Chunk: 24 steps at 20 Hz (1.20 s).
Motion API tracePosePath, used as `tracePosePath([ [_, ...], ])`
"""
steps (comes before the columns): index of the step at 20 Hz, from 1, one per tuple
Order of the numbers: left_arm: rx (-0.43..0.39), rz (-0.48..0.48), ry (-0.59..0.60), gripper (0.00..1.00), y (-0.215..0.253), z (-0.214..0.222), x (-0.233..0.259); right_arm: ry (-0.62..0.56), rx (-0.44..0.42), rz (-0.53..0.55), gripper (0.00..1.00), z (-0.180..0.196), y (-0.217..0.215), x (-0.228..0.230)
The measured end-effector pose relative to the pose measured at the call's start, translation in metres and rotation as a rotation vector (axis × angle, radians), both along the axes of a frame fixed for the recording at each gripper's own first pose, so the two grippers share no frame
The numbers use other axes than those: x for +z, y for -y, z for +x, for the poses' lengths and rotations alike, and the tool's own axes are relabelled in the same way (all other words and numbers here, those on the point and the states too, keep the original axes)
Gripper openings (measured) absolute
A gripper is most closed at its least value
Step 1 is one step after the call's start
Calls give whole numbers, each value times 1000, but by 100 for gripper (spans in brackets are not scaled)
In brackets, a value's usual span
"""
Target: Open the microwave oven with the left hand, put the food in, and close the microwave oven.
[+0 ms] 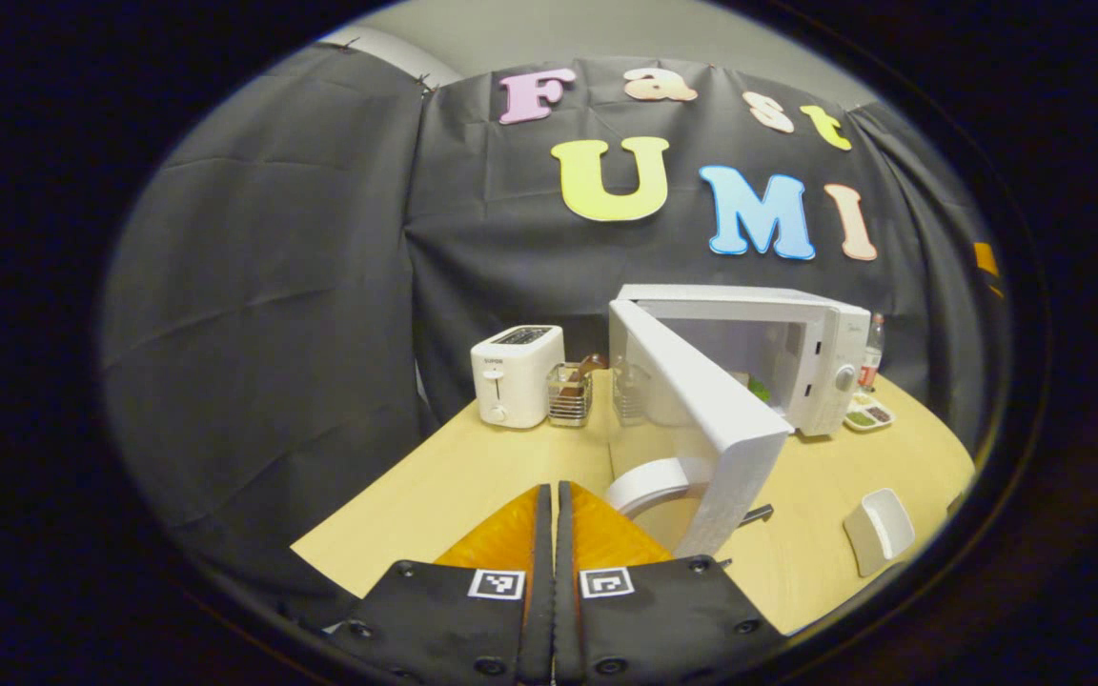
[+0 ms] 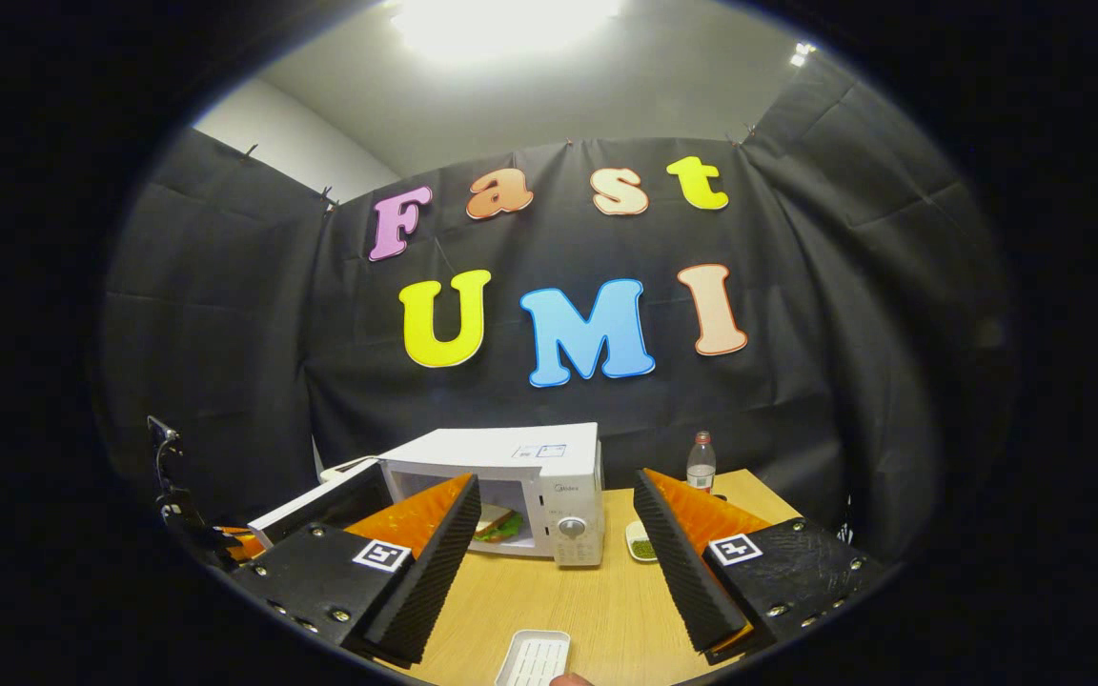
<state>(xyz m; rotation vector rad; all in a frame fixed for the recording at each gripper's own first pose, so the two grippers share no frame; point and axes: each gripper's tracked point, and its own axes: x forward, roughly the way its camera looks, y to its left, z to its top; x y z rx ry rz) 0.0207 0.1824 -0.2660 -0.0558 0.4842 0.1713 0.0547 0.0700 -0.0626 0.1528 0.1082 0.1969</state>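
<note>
One step looks left here, going by the pictures: the microwave oven is open, and the food, what looks like a sandwich with some green leaf, already sits inside the cavity, low centre of the right gripper view. So the thing to handle now is the door.

The door swings out toward the lower middle of the left gripper view, its free edge near the left tongs, which are clenched tight together with nothing between them. No real need to grab anything: the door is a stiff, flat panel on a hinge, light to move, so a push with the closed tips on the outer face near the free edge should swing it. Pushing close to the hinge would take more force and might scoot the whole oven on the smooth desk, since these small ovens aren't that heavy. The white finish looks glossy, so the tips could slide if they come in at a slant.

The right tongs are released, spread wide and empty, hanging over the desk in front of the oven.

Other stuff around: a toaster and a wire basket left of the door, a bottle at the right, a small white tray at the bottom edge.
</note>
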Motion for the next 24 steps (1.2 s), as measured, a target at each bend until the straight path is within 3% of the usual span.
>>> tracePosePath([
  [7,-48,-20,-3,7,52,3,3,-5,23,-1,98,-30,30,-2],
  [13,-127,-54,17,7,102,22,9,-25,-8,-9,98,-33,48,-11],
  [24,-360,-127,36,7,186,89,13,-53,-12,-9,98,-6,18,-21],
])
